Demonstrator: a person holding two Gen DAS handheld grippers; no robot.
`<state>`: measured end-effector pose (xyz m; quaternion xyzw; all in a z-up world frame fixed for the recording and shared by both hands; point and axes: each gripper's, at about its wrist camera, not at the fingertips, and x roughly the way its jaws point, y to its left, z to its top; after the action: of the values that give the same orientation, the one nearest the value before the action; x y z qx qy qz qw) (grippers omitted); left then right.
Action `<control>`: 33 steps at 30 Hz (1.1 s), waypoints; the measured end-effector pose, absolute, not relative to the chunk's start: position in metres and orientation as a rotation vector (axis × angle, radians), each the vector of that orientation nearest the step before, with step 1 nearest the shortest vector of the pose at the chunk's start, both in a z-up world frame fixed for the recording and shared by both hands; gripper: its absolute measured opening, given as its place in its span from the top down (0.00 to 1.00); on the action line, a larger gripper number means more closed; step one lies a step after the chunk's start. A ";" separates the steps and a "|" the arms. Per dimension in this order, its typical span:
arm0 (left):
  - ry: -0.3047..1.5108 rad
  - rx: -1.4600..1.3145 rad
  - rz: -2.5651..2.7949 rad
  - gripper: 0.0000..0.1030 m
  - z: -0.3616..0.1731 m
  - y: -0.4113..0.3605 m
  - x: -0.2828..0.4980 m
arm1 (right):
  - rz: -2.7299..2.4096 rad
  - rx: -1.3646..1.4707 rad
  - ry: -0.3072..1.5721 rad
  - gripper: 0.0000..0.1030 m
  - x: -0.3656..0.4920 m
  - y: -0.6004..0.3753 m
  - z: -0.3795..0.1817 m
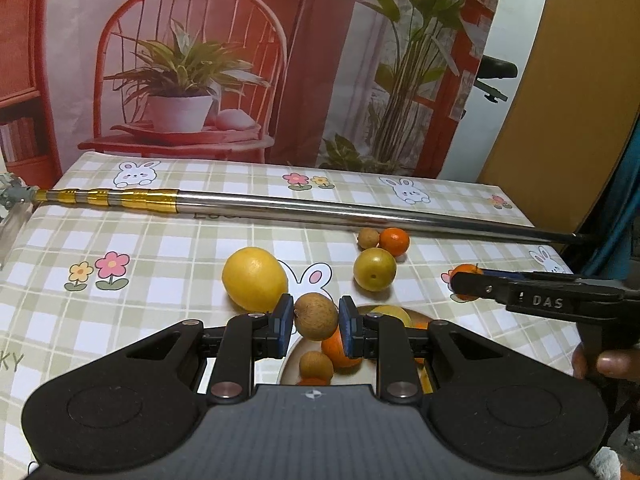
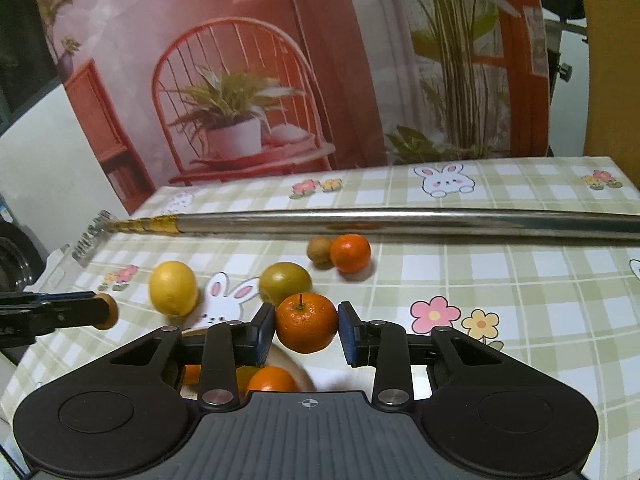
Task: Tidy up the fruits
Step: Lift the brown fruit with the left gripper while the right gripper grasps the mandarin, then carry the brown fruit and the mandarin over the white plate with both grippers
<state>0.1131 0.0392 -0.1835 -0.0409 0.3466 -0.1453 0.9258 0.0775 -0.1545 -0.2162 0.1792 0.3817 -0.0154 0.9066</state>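
Left hand-held gripper (image 1: 315,327) clamped on a small brown fruit (image 1: 316,316), right hand-held gripper (image 2: 306,327) on a mandarin (image 2: 306,323), both poised over the plate (image 1: 289,354) (apparently for dropping in); others wait on the surface (image 2: 500,276).

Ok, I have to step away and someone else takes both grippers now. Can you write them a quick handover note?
Left gripper: shut on a small brown fruit, above the plate.
Right gripper: shut on a mandarin, near the plate's edge.
Done: the plate already holds several oranges and another brown fruit.
Left on the tablecloth: lemon, green fruit, another mandarin with a brown fruit beside it, near the metal pole.
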 end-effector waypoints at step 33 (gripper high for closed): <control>0.826 -0.118 -0.321 0.75 -0.203 0.035 0.076 | 0.045 0.371 0.812 0.70 0.027 -0.111 -0.198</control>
<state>0.0763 0.0350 -0.2032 -0.0571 0.3994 -0.1551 0.9017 0.0274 -0.1112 -0.1976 0.1794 0.3924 0.0219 0.9019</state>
